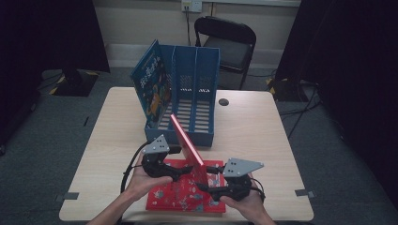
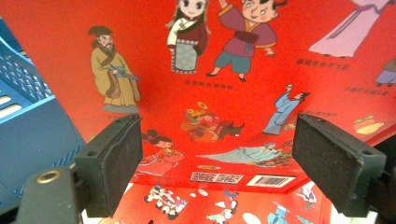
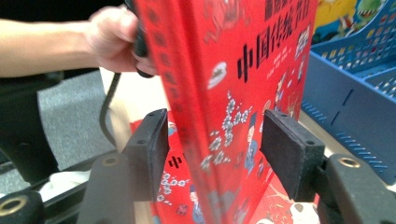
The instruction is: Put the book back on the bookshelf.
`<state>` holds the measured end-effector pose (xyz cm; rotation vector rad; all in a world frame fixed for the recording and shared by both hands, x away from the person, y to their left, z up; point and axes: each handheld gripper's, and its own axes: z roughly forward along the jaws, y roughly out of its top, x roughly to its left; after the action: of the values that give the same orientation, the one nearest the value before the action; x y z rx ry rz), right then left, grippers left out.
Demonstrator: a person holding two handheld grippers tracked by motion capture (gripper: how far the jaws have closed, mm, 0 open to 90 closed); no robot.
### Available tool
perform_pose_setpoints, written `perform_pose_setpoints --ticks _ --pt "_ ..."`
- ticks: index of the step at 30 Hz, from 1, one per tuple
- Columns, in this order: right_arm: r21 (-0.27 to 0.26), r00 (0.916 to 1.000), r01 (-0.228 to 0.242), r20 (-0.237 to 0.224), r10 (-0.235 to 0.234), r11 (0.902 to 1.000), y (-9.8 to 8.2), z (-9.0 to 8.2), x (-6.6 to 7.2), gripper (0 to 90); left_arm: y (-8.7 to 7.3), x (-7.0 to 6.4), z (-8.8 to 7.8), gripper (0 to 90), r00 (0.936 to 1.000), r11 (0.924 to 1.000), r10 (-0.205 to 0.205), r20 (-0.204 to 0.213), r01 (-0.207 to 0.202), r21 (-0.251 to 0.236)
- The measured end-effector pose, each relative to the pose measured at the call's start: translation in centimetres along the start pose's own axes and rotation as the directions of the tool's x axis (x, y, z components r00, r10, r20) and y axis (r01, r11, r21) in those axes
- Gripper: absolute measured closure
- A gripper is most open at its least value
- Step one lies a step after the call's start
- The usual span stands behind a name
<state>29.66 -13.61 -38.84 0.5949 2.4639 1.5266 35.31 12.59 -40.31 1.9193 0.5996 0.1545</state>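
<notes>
I stand a thin red hardcover picture book point(image 1: 187, 140) on edge at the table's six o'clock, atop a second red picture book point(image 1: 180, 197) lying flat on the pale wooden table point(image 1: 253, 126). My right gripper point(image 3: 212, 147) straddles its lower edge, jaws partly open with gaps showing both sides. My left gripper point(image 2: 217, 154) faces its back cover, jaws wide, gripping nothing. The blue plastic slotted file rack point(image 1: 197, 93) sits at twelve o'clock, a blue picture book point(image 1: 151, 82) leaning inside.
</notes>
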Motion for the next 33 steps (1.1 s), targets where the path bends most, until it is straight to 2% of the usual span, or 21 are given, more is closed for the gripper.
perform_pose_setpoints --ticks 3,5,7,11,15,20,24,29,30,32,33 --pt "0.020 1.0000 0.005 -0.002 -0.005 0.9998 0.0 1.2 -0.1 42.6 0.0 0.0 -0.1 16.0 1.0000 0.9999 0.004 -0.006 -0.004 -0.010" --pt "0.034 0.9996 0.011 0.025 -0.011 0.9994 -0.1 1.9 -0.1 42.8 0.0 0.1 -0.1 15.7 0.9999 0.9999 0.004 -0.010 -0.004 -0.009" --pt "0.029 0.9990 0.000 0.045 -0.002 0.9996 -0.1 2.2 -0.1 46.8 0.0 0.1 -0.1 15.5 1.0000 0.9999 0.001 -0.009 -0.001 -0.010" --pt "0.027 0.9982 -0.004 0.060 0.003 0.9996 -0.2 2.1 -0.1 50.7 0.0 0.2 -0.2 16.0 0.9997 0.9998 -0.005 -0.025 0.005 -0.020" --pt "0.022 0.9969 -0.007 0.078 0.005 0.9997 -0.5 1.7 -0.1 57.2 0.0 0.5 -0.4 16.2 0.9973 0.9997 -0.015 -0.072 0.014 -0.022" --pt "0.012 0.9928 -0.003 0.120 0.002 0.9999 -0.7 1.0 -0.5 65.8 -0.1 1.2 -0.8 15.6 0.9960 0.9995 -0.026 -0.085 0.025 -0.022" --pt "0.007 0.9937 -0.004 0.112 0.003 1.0000 -0.9 0.6 -1.0 68.6 -0.2 1.6 -1.3 15.7 0.9940 0.9989 -0.033 -0.104 0.029 -0.036" --pt "0.005 0.9959 0.018 0.089 -0.018 0.9998 -1.0 0.4 -1.4 71.3 -0.3 2.0 -1.6 16.0 0.9925 0.9991 -0.031 -0.118 0.028 -0.032" --pt "0.003 0.9965 0.020 0.081 -0.020 0.9998 -1.1 0.3 -1.5 73.1 -0.4 2.1 -1.6 16.1 0.9928 0.9995 -0.026 -0.117 0.023 -0.023" --pt "-0.003 0.9971 0.033 0.070 -0.032 0.9995 -1.1 0.0 -1.7 76.4 -0.5 2.2 -1.6 15.6 0.9959 0.9994 -0.027 -0.087 0.025 -0.022" --pt "-0.002 0.9970 0.036 0.068 -0.036 0.9994 -1.2 -0.1 -1.8 77.7 -0.5 2.0 -1.6 17.5 0.9963 0.9997 -0.014 -0.085 0.012 -0.022"
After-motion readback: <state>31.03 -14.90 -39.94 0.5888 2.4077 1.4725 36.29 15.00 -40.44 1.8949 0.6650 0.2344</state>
